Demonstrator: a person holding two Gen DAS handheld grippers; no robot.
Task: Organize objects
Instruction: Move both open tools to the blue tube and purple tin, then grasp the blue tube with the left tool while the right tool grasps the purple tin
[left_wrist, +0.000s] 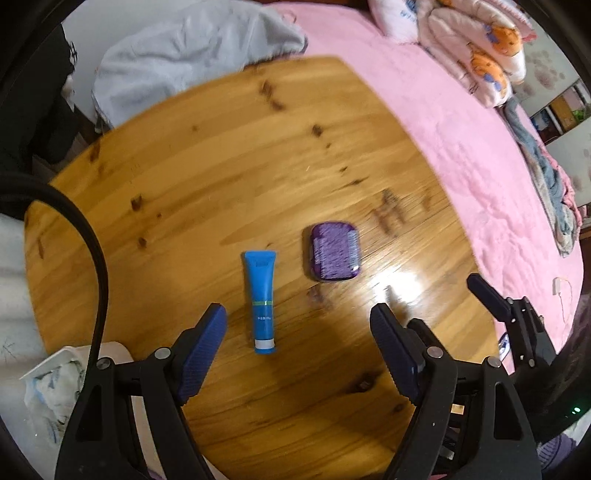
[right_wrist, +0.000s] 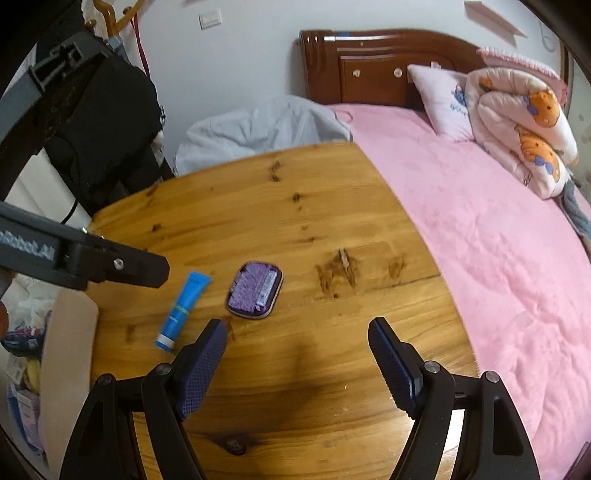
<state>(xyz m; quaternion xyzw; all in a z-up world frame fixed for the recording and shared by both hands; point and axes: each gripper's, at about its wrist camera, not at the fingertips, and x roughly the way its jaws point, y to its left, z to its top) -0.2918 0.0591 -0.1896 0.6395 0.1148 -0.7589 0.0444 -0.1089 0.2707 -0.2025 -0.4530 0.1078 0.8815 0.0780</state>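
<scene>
Hovering over the wooden counter (left_wrist: 177, 192), my left tongs (left_wrist: 298, 332) are spread wide and empty, and my right tongs (right_wrist: 297, 349) gape the same, gripping nothing. A blue tube (left_wrist: 261, 295) lies flat between my left fingers, cap toward me; its small print is too blurred to read. Just beside it sits a purple brush (left_wrist: 335, 253). Lettering ending "Robot.AI" shows on my left tool's body in the right view. A pink bed (right_wrist: 498, 240) borders the counter.

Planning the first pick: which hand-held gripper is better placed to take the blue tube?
Left, probably. Its open hand-held gripper has the tube between its fingers; the right sits off to the tube's side.
</scene>
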